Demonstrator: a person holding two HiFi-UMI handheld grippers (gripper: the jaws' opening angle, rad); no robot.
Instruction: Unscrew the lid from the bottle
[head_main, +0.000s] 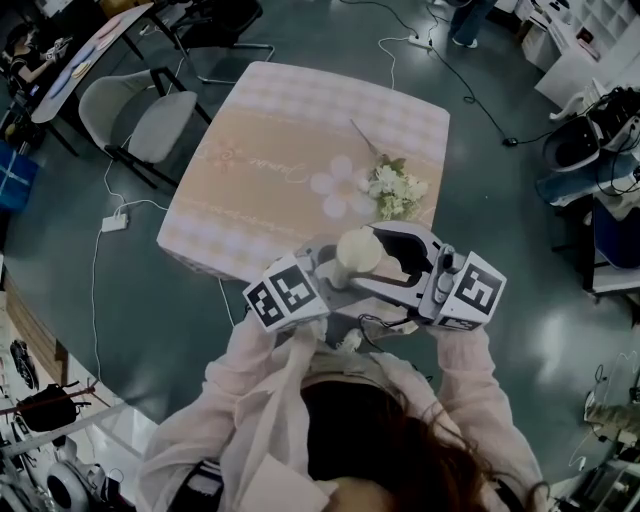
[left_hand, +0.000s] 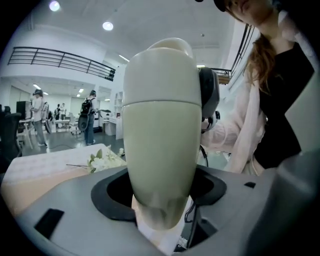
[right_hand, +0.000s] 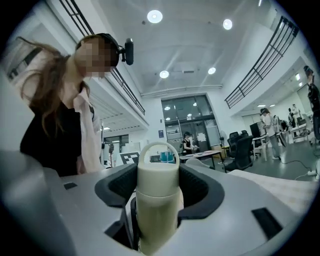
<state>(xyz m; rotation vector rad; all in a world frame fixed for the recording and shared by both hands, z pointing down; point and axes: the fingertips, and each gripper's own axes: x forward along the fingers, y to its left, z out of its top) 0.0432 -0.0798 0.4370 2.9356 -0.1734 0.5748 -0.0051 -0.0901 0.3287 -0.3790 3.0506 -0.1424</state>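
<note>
We hold the cream bottle (head_main: 358, 252) in the air just off the near edge of the table (head_main: 300, 150), between it and our chest, with both grippers meeting on it. Our left gripper (head_main: 335, 275) has its jaws standing wide and closed around the bottle's body, whose rounded base end fills the left gripper view. Our right gripper (head_main: 400, 255) comes in from the other side, and in the right gripper view its dark pads press on either side of the lid (right_hand: 158, 172), which is still seated on the bottle with its loop handle (right_hand: 158, 146) rising above it. A small bunch of white flowers (head_main: 398, 190) lies on the table toward the near right corner.
</note>
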